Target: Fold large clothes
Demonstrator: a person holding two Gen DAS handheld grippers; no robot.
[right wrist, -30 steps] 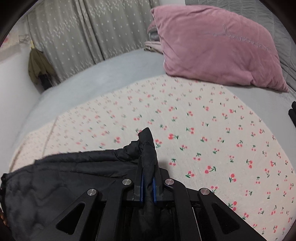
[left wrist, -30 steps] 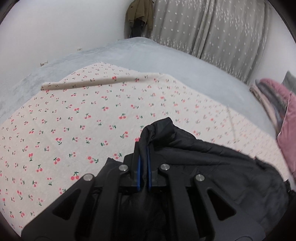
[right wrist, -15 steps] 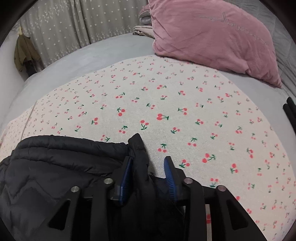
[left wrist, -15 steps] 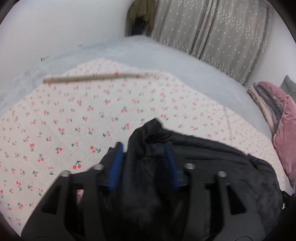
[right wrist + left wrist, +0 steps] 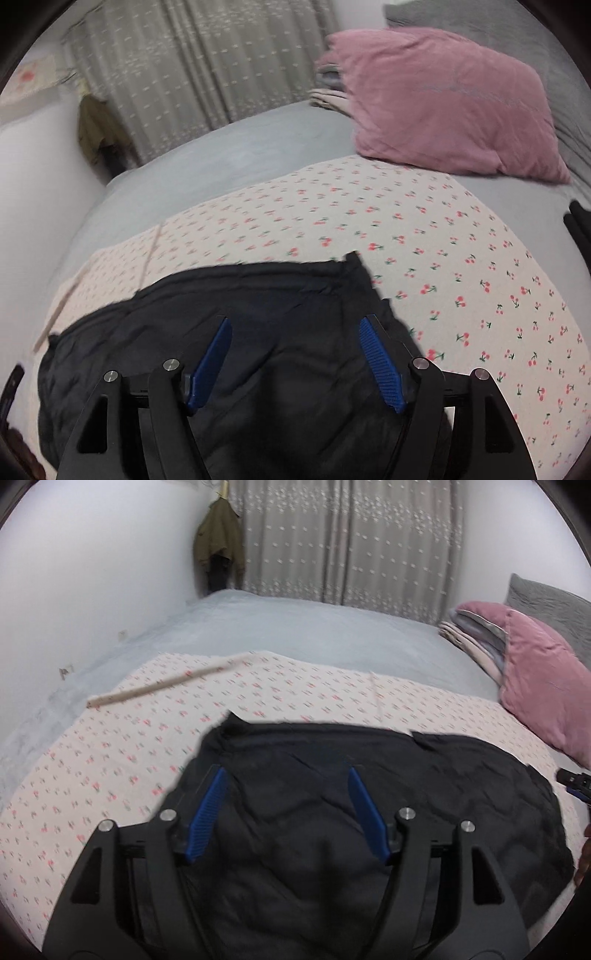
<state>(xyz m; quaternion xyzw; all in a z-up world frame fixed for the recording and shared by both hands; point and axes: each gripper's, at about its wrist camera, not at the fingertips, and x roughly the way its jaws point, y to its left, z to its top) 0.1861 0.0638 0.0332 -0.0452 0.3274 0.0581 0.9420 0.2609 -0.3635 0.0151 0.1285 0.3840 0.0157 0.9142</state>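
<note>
A home bedroom: I am working over a bed (image 5: pixel 314 635) under a grey cover, a cherry-print sheet (image 5: pixel 443 258) spread on it, a pink pillow (image 5: pixel 443 103) at its head, patterned curtains (image 5: pixel 351 539) behind and an olive coat (image 5: pixel 219 539) hanging in the corner

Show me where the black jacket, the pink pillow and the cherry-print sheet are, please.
black jacket (image 5: pixel 295 812): left wrist view, middle of its quilted body.
pink pillow (image 5: pixel 443 107): right wrist view, centre of its front face.
cherry-print sheet (image 5: pixel 461 277): right wrist view, bare patch right of the jacket.
</note>
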